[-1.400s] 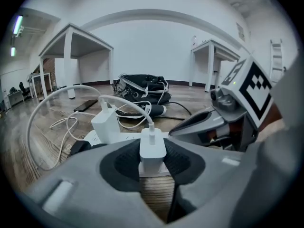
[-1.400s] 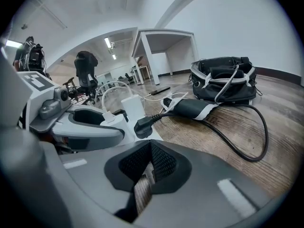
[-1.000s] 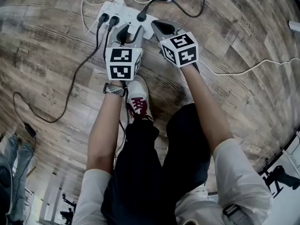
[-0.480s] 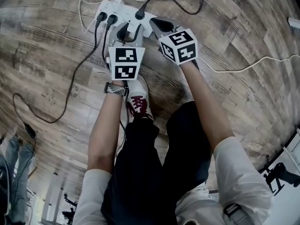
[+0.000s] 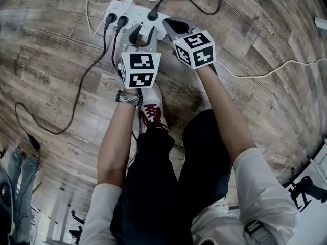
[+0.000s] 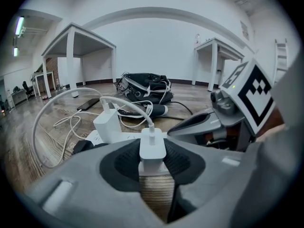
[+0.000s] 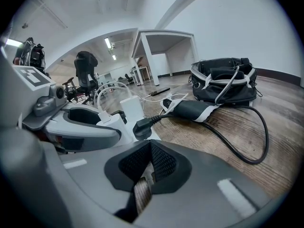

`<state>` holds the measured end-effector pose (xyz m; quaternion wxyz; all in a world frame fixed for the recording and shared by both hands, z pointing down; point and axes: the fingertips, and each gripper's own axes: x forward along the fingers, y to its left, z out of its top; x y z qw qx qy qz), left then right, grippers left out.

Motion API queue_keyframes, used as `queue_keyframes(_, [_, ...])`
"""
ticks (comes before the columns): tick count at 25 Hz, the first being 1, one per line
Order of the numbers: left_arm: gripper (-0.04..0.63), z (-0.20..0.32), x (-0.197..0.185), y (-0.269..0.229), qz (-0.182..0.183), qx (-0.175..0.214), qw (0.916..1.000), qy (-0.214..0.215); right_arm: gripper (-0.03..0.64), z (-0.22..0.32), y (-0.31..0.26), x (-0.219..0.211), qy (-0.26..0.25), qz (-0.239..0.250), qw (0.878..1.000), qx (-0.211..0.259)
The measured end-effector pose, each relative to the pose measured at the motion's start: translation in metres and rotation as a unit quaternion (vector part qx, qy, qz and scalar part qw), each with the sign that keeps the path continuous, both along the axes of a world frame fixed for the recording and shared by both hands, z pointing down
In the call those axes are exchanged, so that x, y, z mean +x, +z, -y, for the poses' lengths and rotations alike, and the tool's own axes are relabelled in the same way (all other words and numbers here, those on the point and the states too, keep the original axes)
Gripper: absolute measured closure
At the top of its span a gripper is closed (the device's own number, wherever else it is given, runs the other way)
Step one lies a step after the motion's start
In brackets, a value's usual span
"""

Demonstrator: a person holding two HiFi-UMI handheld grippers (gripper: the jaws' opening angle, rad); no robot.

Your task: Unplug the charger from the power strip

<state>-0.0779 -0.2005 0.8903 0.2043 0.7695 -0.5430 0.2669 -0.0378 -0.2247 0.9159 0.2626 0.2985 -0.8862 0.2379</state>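
A white power strip (image 5: 127, 8) lies on the wooden floor just ahead of both grippers. My left gripper (image 5: 142, 32) is shut on a small white charger (image 6: 152, 146) that stands at the strip's near end (image 6: 111, 137), its white cable (image 6: 124, 103) arching away from the top. The pads (image 6: 127, 161) press on both of its sides. Whether its prongs sit in the socket is hidden. My right gripper (image 5: 171, 26) is shut and holds nothing, its tips (image 7: 148, 161) low over the strip's right end (image 7: 124, 127).
Two black plugs (image 5: 116, 20) and a third (image 7: 141, 126) sit in the strip, beside a taller white adapter (image 6: 108, 123). A black bag (image 7: 223, 80), a phone (image 6: 88, 103) and loose white cables (image 5: 265, 75) lie around. The person's shoe (image 5: 149, 108) is under the grippers.
The left gripper has rolled a little about its own axis while staying on the charger. The right gripper has kept still.
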Motion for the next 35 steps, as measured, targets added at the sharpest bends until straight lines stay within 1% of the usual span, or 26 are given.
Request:
queue_keyframes(5, [0.456, -0.001, 0.000, 0.000, -0.004, -0.002, 1.0000, -0.007, 0.615, 0.000, 0.000, 0.001, -0.002, 0.000, 1.000, 0.001])
queue_keyframes(8, [0.457, 0.001, -0.001, -0.011, -0.014, 0.016, 0.9997, -0.012, 0.615, 0.000, 0.000, 0.000, -0.002, 0.000, 1.000, 0.003])
queue_keyframes(10, [0.456, 0.003, -0.001, -0.020, -0.028, 0.024, 0.9992, -0.015, 0.615, 0.000, 0.000, 0.000, -0.003, 0.001, 1.000, 0.003])
queue_keyframes(11, [0.457, 0.004, -0.001, -0.022, -0.042, 0.022, 0.9987, -0.018, 0.615, 0.001, 0.000, 0.000, -0.002, 0.001, 1.000, 0.002])
queue_keyframes(13, [0.457, 0.004, -0.002, -0.022, -0.080, 0.013, 0.9963, -0.028, 0.615, 0.001, 0.000, 0.001, -0.001, 0.000, 1.000, 0.003])
queue_keyframes(15, [0.456, 0.001, -0.004, -0.020, -0.119, 0.003, 0.9921, -0.040, 0.615, 0.001, 0.000, 0.000, -0.001, 0.000, 1.000, 0.002])
queue_keyframes(18, [0.456, -0.003, -0.007, -0.019, -0.165, -0.006, 0.9850, -0.049, 0.615, 0.001, 0.000, 0.000, -0.002, 0.000, 1.000, 0.002])
queue_keyframes(20, [0.456, -0.003, -0.007, -0.020, -0.200, -0.006, 0.9786, -0.049, 0.615, 0.001, 0.000, 0.000, -0.001, -0.001, 1.000, 0.003])
queue_keyframes(23, [0.456, -0.002, -0.007, -0.019, -0.255, -0.009, 0.9657, -0.050, 0.615, 0.001, 0.000, 0.000, 0.000, -0.003, 1.000, 0.004])
queue_keyframes(25, [0.456, -0.002, -0.008, -0.014, -0.275, -0.020, 0.9599, -0.051, 0.615, 0.001, 0.000, 0.000, 0.001, -0.002, 1.000, 0.004])
queue_keyframes(28, [0.456, -0.002, -0.010, -0.007, -0.288, -0.031, 0.9555, -0.054, 0.615, 0.001, 0.000, 0.000, 0.001, -0.002, 1.000, 0.005])
queue_keyframes(30, [0.456, -0.001, -0.011, -0.006, -0.290, -0.029, 0.9554, -0.051, 0.615, 0.001, 0.000, 0.000, 0.001, -0.002, 1.000, 0.006])
queue_keyframes(32, [0.454, 0.000, -0.011, -0.007, -0.282, -0.021, 0.9580, -0.046, 0.615, 0.001, 0.000, 0.000, 0.002, -0.002, 1.000, 0.007])
queue_keyframes(35, [0.446, 0.004, -0.013, -0.005, -0.256, -0.012, 0.9657, -0.043, 0.615, 0.001, -0.001, 0.000, 0.002, -0.002, 1.000, 0.007])
